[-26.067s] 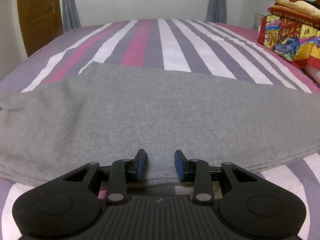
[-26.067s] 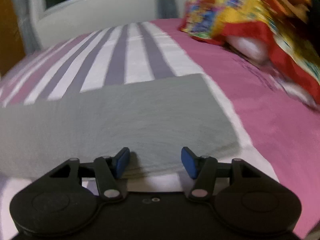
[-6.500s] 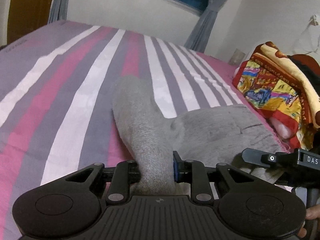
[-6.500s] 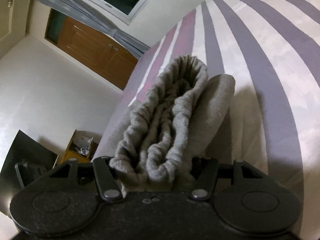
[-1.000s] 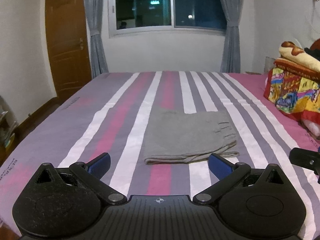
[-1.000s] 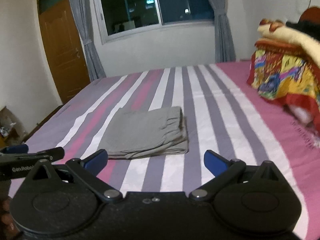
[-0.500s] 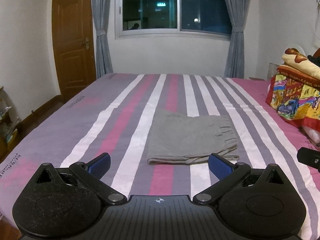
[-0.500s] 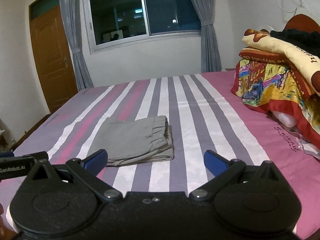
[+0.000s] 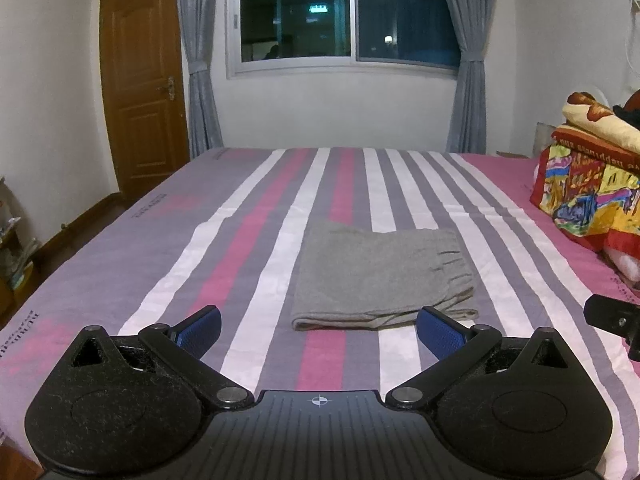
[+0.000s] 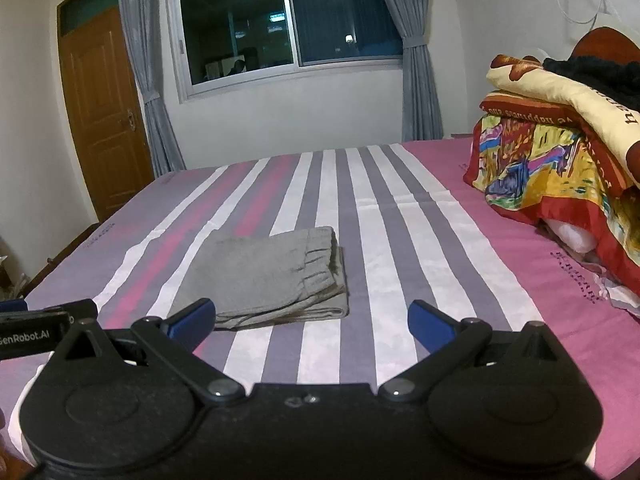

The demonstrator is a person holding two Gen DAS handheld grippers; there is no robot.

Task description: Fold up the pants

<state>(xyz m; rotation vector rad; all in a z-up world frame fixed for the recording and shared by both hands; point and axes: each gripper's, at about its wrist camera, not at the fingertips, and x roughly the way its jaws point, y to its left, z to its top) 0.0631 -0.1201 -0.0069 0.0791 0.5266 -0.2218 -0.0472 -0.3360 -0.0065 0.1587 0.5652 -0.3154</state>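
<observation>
Pants [image 9: 380, 276], grey, folded flat

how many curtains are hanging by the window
2: the left curtain hangs between the window and the door; the right curtain hangs on the window's other side. Both are tied back.

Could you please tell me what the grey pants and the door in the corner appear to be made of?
The grey pants look like soft, matte knit cotton or fleece: heathered surface, gathered elastic waistband. The door looks like varnished brown wood with raised panels and a slight sheen, though it could be a veneer.
</observation>
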